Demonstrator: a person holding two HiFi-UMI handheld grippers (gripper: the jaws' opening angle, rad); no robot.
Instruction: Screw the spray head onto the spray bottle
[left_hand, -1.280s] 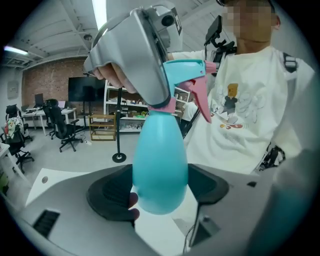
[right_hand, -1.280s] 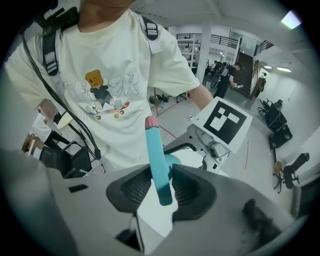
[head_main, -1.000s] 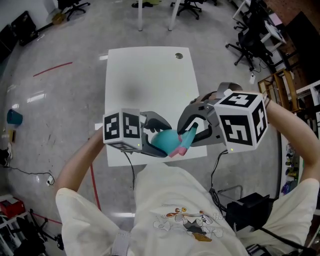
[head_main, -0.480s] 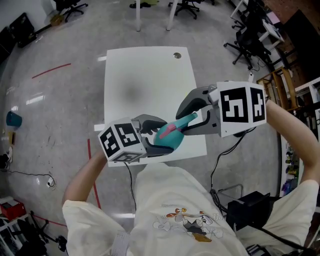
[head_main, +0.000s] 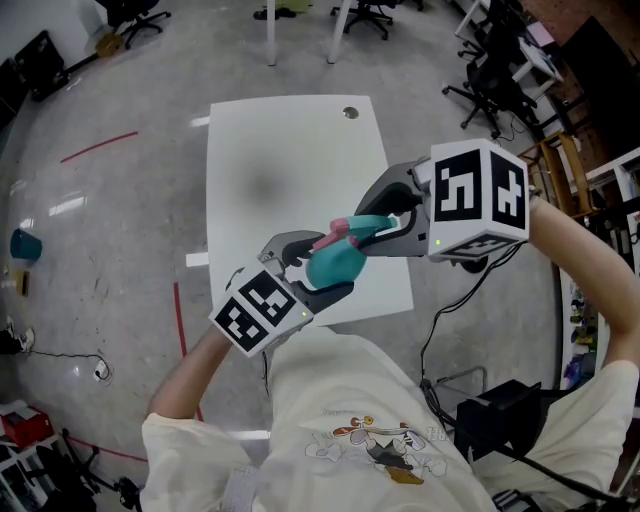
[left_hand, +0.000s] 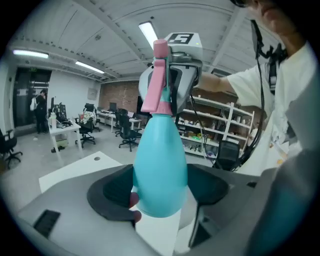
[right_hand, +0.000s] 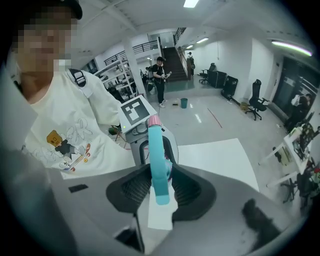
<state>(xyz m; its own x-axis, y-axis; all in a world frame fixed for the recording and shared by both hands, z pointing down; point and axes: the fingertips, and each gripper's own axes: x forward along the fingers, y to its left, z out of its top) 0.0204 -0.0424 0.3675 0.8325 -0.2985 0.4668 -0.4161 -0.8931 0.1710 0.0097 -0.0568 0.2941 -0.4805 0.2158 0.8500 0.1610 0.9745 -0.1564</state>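
The teal spray bottle (head_main: 335, 263) is held above the near edge of the white table (head_main: 290, 150), its round body clamped in my left gripper (head_main: 308, 272). In the left gripper view the bottle (left_hand: 159, 165) stands upright between the dark pads. A spray head with a teal body and a pink trigger (head_main: 352, 230) sits on the bottle's neck. My right gripper (head_main: 385, 228) is shut on the spray head (right_hand: 159, 162), which runs lengthwise between its pads. The pink part (left_hand: 157, 80) rises above the bottle.
The table has a small round hole (head_main: 348, 113) near its far edge. Office chairs (head_main: 500, 70) and wooden shelving (head_main: 565, 165) stand at the right. Red tape lines (head_main: 95, 147) mark the grey floor. A person (right_hand: 161, 75) stands far off.
Both grippers rolled and shifted with the bottle between them. The left gripper's marker cube swung down and toward me; the spray head turned from pointing down toward me to pointing up and away.
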